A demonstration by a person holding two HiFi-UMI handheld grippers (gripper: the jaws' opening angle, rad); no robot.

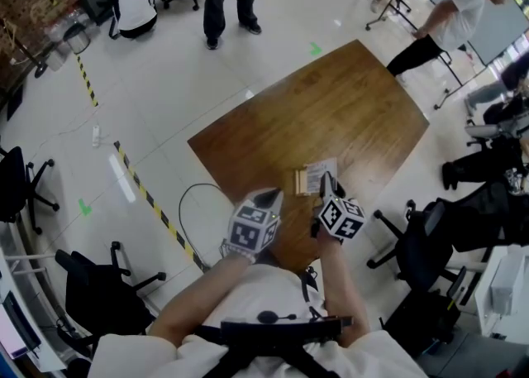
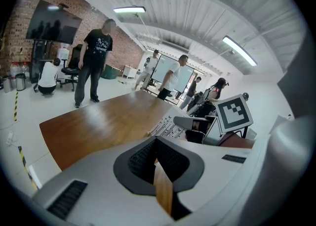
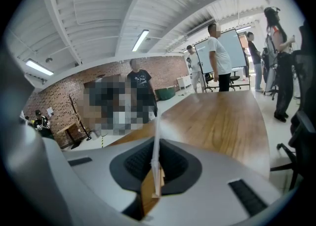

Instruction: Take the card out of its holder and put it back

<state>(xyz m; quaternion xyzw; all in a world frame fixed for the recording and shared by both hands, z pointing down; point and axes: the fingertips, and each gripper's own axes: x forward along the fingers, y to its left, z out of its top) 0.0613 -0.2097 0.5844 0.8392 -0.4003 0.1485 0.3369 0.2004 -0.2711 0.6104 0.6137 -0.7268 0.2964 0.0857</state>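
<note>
Currently: right gripper has its fingers clamped on the card, seen edge-on as a thin white line rising between the pads. In the head view the card sits just below frame centre, touching the wooden holder to its left, on the brown surface. Cannot tell whether its far edge is seated in the holder's slot.

Left gripper: fingers together, nothing between them; low centre of the head view, apart from the holder.

Handling, judged: card is light, thin and flexible, and likely to bow if pushed end-on. Best gripped flat on both faces near the free edge and kept in line with the slot. The holder looks small and may slide, so the left gripper could steady it.
</note>
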